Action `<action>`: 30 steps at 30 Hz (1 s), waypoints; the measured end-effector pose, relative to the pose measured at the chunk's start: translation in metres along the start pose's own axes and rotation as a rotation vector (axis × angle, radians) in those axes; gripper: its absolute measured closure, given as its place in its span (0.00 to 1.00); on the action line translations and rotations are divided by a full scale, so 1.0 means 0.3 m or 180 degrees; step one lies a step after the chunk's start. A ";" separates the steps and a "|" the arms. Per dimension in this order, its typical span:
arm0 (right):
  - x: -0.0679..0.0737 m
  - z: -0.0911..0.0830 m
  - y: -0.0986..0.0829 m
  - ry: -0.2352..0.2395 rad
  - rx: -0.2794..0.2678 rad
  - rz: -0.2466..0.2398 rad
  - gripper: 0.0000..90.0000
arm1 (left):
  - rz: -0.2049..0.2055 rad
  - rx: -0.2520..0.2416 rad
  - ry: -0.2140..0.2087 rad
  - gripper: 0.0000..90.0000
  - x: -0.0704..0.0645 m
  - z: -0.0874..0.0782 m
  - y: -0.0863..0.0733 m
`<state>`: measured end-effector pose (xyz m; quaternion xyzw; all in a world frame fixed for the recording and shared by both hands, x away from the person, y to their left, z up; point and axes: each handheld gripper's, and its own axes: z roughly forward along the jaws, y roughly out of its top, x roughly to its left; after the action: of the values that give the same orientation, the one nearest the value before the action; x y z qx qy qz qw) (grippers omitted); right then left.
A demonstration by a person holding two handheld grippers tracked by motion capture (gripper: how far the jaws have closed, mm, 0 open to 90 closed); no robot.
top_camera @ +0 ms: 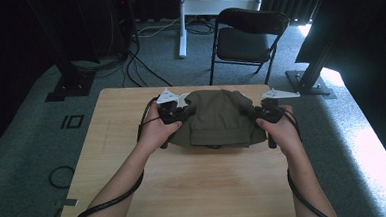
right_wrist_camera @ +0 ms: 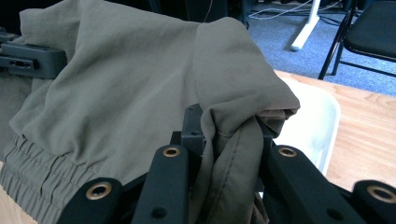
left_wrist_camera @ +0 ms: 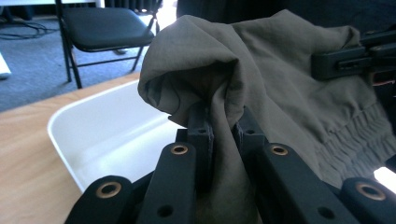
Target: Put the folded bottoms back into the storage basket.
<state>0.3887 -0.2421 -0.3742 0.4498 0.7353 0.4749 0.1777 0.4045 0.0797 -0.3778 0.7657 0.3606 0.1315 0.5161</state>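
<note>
A folded olive-green garment (top_camera: 216, 118) with an elastic waistband (left_wrist_camera: 359, 135) hangs between my two grippers over the far half of the table. My left gripper (top_camera: 177, 112) is shut on a bunched fold at its left side (left_wrist_camera: 224, 126). My right gripper (top_camera: 262, 114) is shut on a fold at its right side (right_wrist_camera: 231, 128). Beneath the cloth sits a white tray (left_wrist_camera: 107, 135), whose rim also shows in the right gripper view (right_wrist_camera: 322, 121). In each gripper view the other gripper appears far off, clamped on the cloth.
The wooden table (top_camera: 195, 188) has bare room on its near half. A black folding chair (top_camera: 250, 35) stands beyond the far edge, next to a white desk leg (top_camera: 181, 24). Cables lie on the grey carpet at the left.
</note>
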 end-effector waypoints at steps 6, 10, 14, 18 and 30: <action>-0.024 0.039 0.043 -0.0046 0.0001 0.0066 0.85 | -0.0057 -0.0041 0.0058 0.92 0.038 0.039 0.033; -0.043 0.070 0.064 -0.0143 -0.0031 0.0108 0.85 | -0.0172 -0.0132 0.0074 0.92 0.064 0.066 0.053; -0.064 0.099 0.071 -0.0178 -0.0046 0.0175 0.85 | -0.0219 -0.0142 0.0100 0.92 0.084 0.094 0.060; -0.082 0.135 0.067 -0.0229 -0.0023 0.0231 0.85 | -0.0327 -0.0152 0.0111 0.92 0.103 0.128 0.048; -0.139 0.248 0.035 -0.0334 0.0157 0.0417 0.85 | -0.0509 -0.0048 0.0172 0.92 0.144 0.237 0.000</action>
<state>0.4673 -0.2353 -0.4083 0.5254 0.7054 0.4430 0.1735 0.4758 0.0601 -0.4159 0.7267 0.4334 0.1132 0.5208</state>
